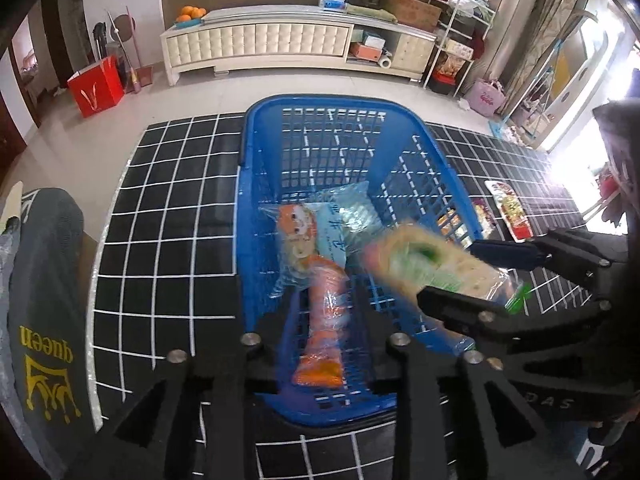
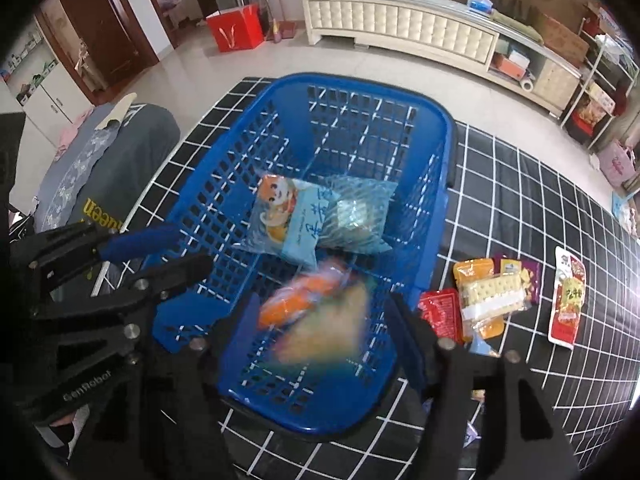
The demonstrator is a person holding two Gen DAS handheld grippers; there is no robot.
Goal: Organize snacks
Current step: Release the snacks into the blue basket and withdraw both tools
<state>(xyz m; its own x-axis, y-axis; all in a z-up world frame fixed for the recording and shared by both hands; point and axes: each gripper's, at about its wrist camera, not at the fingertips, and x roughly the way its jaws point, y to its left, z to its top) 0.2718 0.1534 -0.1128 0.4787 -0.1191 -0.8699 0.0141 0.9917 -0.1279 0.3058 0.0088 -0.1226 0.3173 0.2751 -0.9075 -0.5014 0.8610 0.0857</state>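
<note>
A blue slatted basket (image 1: 256, 184) (image 2: 440, 184) stands on the black grid cloth. In it lie a light blue snack bag (image 1: 320, 232) (image 2: 316, 216) and an orange packet (image 1: 324, 328) (image 2: 296, 300). A cracker packet (image 1: 436, 264) (image 2: 324, 332), blurred by motion, is between the open fingers of my right gripper (image 2: 320, 328) (image 1: 452, 272) above the basket's near end; I cannot tell if they still touch it. My left gripper (image 1: 320, 344) (image 2: 160, 248) is open and empty over the basket's near rim.
Several loose snack packets (image 2: 492, 296) and a red-and-white packet (image 2: 568, 296) (image 1: 508, 208) lie on the cloth right of the basket. A grey cushion (image 1: 44, 280) sits at the left. A white cabinet (image 1: 256, 44) and a red bag (image 1: 96, 88) stand beyond on the floor.
</note>
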